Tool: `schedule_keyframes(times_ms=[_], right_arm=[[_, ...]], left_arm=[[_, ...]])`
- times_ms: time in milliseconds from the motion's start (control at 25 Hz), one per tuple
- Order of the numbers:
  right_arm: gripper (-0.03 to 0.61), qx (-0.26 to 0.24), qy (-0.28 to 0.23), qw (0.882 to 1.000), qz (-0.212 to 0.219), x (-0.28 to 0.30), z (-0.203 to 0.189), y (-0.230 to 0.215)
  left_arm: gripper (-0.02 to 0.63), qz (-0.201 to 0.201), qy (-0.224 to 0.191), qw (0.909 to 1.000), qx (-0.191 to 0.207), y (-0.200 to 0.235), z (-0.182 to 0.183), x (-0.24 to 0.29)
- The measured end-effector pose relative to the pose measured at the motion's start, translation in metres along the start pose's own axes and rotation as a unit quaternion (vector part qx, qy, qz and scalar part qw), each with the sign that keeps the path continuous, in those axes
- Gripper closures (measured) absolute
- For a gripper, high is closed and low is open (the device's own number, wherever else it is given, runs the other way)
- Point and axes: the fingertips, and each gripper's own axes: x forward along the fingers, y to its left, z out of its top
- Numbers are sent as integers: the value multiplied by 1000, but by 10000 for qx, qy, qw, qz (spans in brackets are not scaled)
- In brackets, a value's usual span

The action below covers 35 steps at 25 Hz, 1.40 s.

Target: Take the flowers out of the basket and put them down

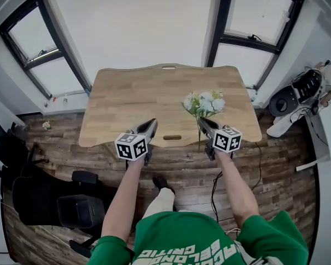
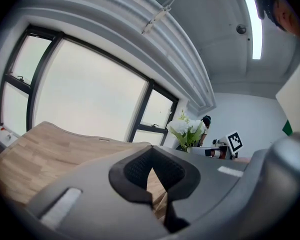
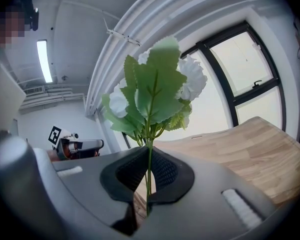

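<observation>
The right gripper (image 3: 147, 204) has its jaws pinched on the thin green stem (image 3: 149, 169) of a bunch of white flowers (image 3: 155, 89). The blooms and broad leaves stand upright above the pads, and the stem's lower end hangs out below them. The left gripper (image 2: 157, 204) has its jaws pressed together with nothing between them.

In the head view the flowers (image 1: 204, 104) are up in the air over the near right part of a wooden table (image 1: 138, 93), touching nothing but the right gripper (image 1: 201, 120). The stem (image 1: 199, 139) runs down past the table's front edge. The left gripper (image 1: 153, 122) is level with it, just to its left, at the same front edge and near a slot cut in the tabletop (image 1: 172, 137). Each gripper carries a cube with square markers (image 1: 131, 146), and both point away from the person across the table.

The person wears a green shirt (image 1: 198, 239) and stands on a wood-plank floor (image 1: 182, 170), facing dark-framed windows (image 1: 38, 54). A black chair (image 1: 49, 197) stands on the floor at the left.

The left gripper view shows the flowers (image 2: 187, 129) and the right gripper (image 2: 225, 151) off to its right, beyond the tabletop (image 2: 40, 149).
</observation>
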Motion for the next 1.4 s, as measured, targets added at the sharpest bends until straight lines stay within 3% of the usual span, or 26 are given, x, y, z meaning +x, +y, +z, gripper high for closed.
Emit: schedule_keyframes(times_ms=[280, 520, 1400], right_arm=[[566, 42, 41, 9999, -126, 23, 7, -27], [565, 78, 108, 9995, -295, 41, 19, -59], [565, 357, 552, 9951, -733, 139, 34, -147]], left_arm=[[597, -397, 36, 9991, -109, 12, 6, 40], [597, -691, 122, 9975, 43, 22, 15, 83], [597, -970, 454, 9940, -208, 123, 33, 195]])
